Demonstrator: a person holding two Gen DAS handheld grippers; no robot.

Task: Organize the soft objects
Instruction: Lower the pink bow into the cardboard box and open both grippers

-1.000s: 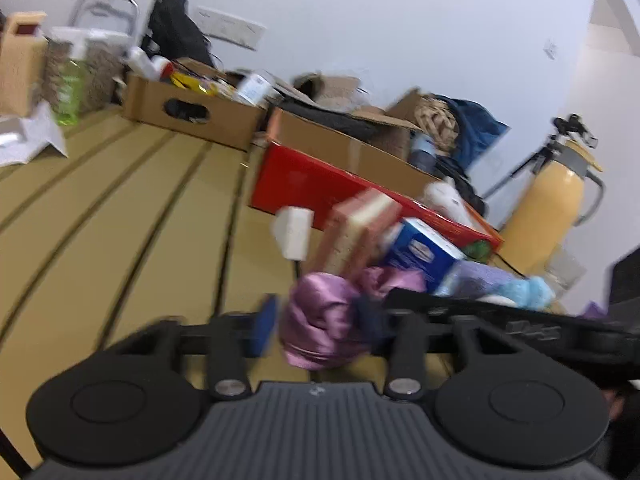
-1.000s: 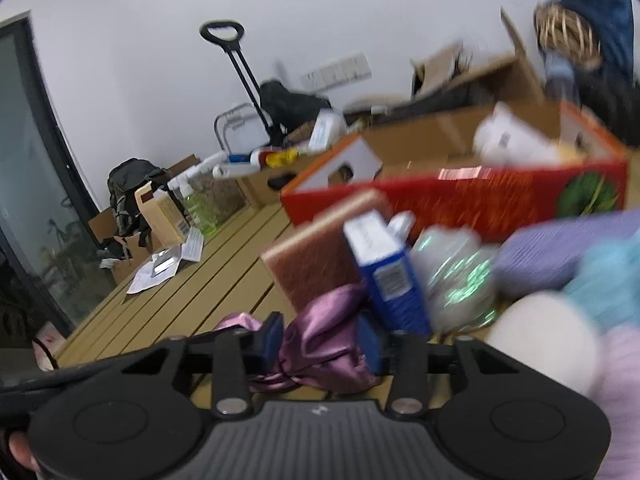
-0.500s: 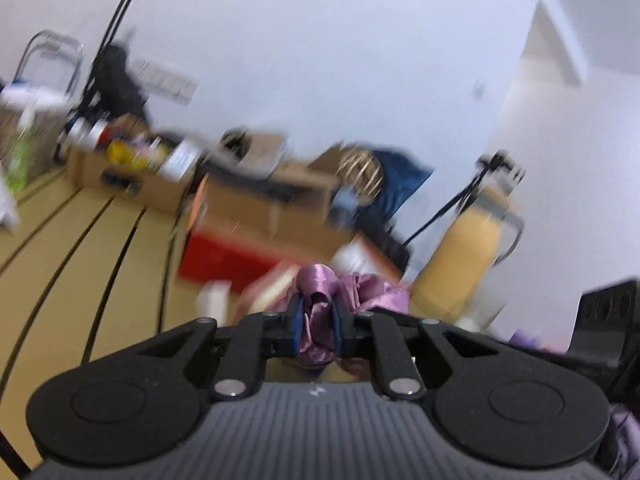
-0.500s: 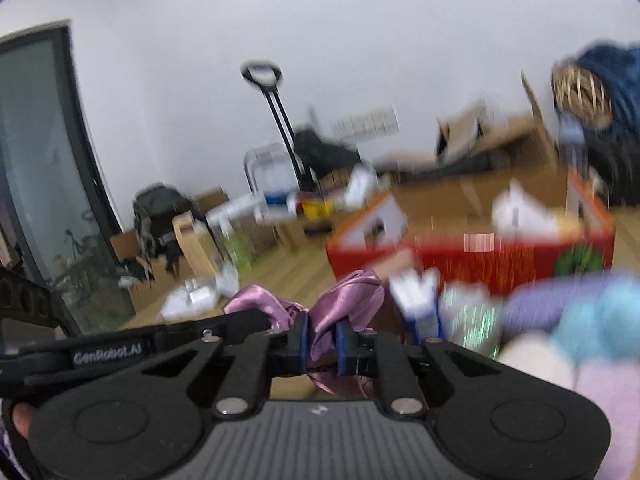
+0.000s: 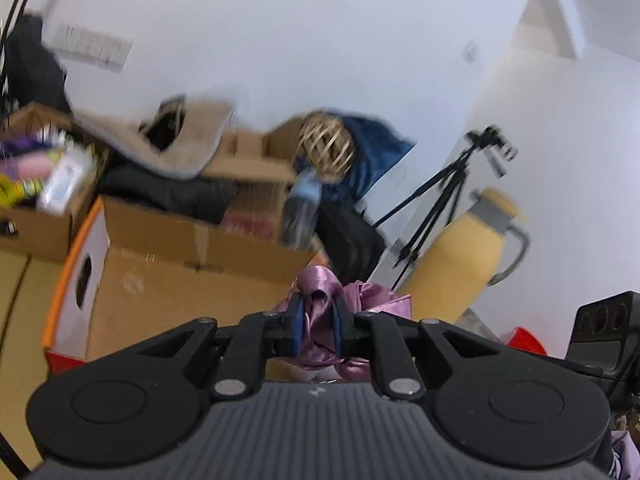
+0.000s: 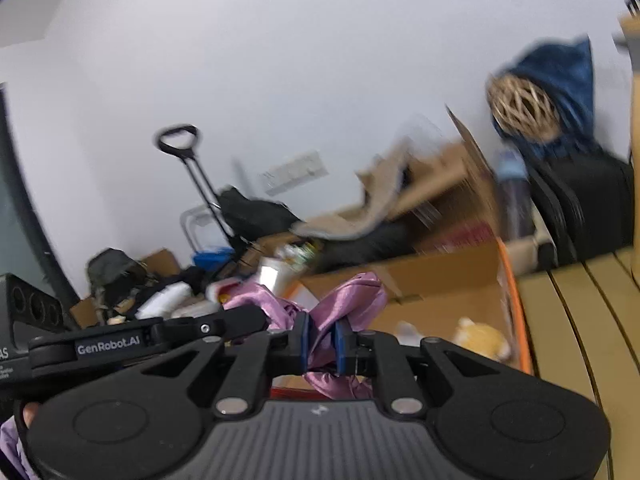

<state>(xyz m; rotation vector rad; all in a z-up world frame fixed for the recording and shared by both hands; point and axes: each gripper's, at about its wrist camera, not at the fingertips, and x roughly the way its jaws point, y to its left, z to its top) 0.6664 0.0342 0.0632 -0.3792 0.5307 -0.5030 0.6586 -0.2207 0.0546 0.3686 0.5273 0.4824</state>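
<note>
A shiny purple satin cloth (image 5: 320,292) is pinched between both grippers and held up in the air. My left gripper (image 5: 316,330) is shut on one part of it; the cloth bulges above and below the blue pads. My right gripper (image 6: 320,340) is shut on another part of the same cloth (image 6: 352,300). The left gripper's arm (image 6: 160,336) reaches in from the left in the right wrist view. Below and beyond stands an orange-rimmed cardboard box (image 5: 168,264), also in the right wrist view (image 6: 512,300), with a yellow plush toy (image 6: 480,340) inside.
More cardboard boxes (image 5: 36,216) with clutter stand behind. A wicker ball (image 5: 328,148) on blue fabric, a black tripod (image 5: 440,200) and a yellow jug (image 5: 460,256) are at the right. A trolley handle (image 6: 180,144) stands by the wall. Wooden slat surface (image 6: 580,320) lies right of the box.
Both grippers closed on the purple cloth and lifted it off the surface, then carried it up and toward the orange-rimmed box. The pile of small items dropped out of view.
</note>
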